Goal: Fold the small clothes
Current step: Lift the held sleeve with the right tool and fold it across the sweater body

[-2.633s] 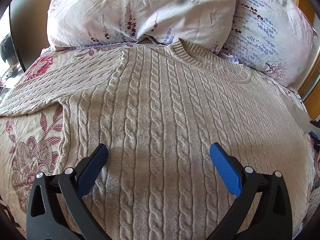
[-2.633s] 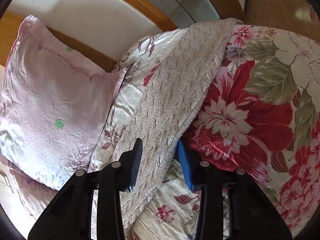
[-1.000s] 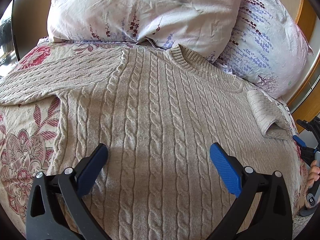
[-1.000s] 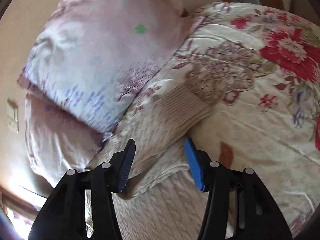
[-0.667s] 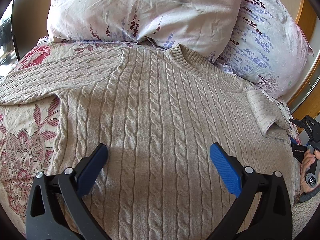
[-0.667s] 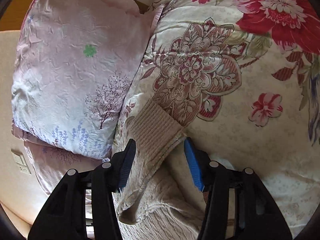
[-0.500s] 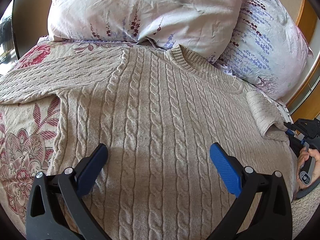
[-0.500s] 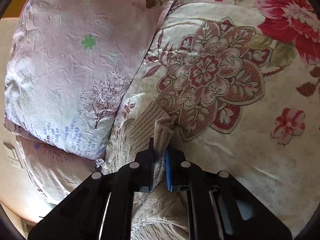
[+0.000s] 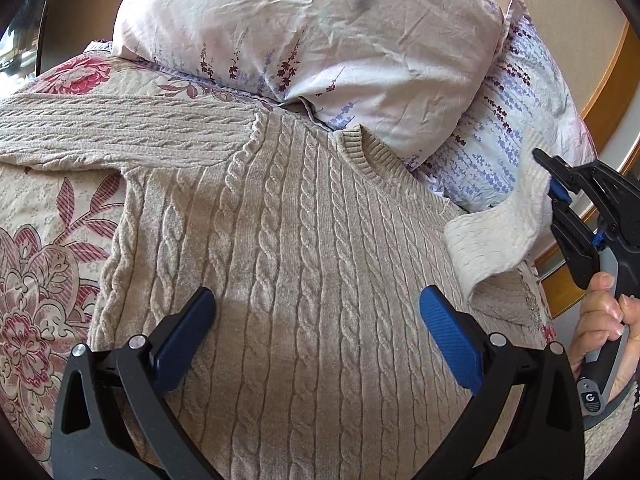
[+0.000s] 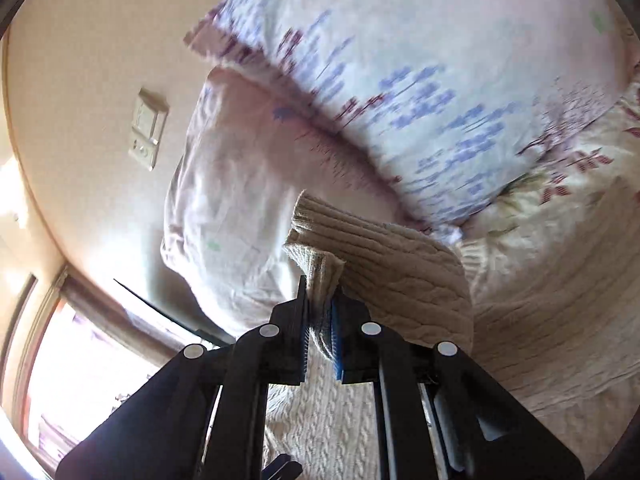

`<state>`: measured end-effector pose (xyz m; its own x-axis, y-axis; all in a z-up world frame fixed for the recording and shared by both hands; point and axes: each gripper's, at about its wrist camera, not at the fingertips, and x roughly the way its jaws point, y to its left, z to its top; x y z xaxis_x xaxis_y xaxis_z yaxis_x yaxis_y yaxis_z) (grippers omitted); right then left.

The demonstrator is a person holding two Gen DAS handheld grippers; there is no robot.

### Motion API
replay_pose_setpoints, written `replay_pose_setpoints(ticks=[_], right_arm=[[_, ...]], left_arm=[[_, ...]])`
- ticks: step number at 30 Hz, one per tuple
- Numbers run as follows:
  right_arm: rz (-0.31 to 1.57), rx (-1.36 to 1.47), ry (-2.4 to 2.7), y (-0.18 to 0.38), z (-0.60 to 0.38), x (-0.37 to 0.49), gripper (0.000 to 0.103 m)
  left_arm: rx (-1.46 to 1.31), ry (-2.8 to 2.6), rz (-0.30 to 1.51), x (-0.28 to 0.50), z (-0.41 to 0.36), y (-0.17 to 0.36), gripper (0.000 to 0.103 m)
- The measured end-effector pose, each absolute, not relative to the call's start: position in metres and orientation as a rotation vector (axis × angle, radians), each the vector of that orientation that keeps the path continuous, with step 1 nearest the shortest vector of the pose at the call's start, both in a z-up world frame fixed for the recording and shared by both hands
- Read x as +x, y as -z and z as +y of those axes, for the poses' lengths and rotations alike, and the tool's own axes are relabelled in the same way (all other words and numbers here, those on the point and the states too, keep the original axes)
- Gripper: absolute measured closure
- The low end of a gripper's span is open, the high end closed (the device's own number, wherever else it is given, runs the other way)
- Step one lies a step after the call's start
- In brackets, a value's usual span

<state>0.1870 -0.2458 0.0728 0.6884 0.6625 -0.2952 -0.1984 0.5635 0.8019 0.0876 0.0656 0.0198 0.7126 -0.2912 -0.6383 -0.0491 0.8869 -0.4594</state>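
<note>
Left wrist view looks over a bed with a floral bedspread [image 9: 44,280], where a beige cable-knit sweater [image 9: 304,248] lies spread flat, its collar at the far end touching two pale flowered pillows [image 9: 320,28] stacked against the headboard. One sleeve [image 9: 120,136] stretches out to the left across the bedspread. The left gripper [image 9: 316,326] hovers over the near part of the sweater's body with its blue pads spread wide and nothing between them; the knit lies beneath and beyond the tongs. At the right edge, the other sleeve [image 9: 500,232] is lifted off the bed and curls up toward the right gripper [image 9: 558,200], which a hand [image 9: 604,320] grips by its handle. In the right wrist view the right gripper [image 10: 320,320] has its pads pressed together on the ribbed cuff [image 10: 316,276] of that sleeve, which bunches between them and pokes out past the tips, with the sleeve draping to the right toward the sweater's body and the pillows [image 10: 400,80] lying beyond.
</note>
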Motion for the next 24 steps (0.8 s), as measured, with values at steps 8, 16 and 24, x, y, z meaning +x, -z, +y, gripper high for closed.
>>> replay_pose_setpoints(ticks=[8, 16, 24], right_arm=[[0.983, 0.724, -0.660, 0.001, -0.117, 0.205, 0.093], [1.045, 0.589, -0.638, 0.005, -0.088, 0.193, 0.080], [1.080, 0.566, -0.805, -0.015, -0.048, 0.167, 0.017]], left_arm=[[-0.590, 0.214, 0.629, 0.066, 0.096, -0.030, 0.002], [-0.555, -0.031, 0.593, 0.048, 0.195, -0.059, 0.002], [-0.608, -0.127, 0.562, 0.053, 0.255, -0.058, 0.002]])
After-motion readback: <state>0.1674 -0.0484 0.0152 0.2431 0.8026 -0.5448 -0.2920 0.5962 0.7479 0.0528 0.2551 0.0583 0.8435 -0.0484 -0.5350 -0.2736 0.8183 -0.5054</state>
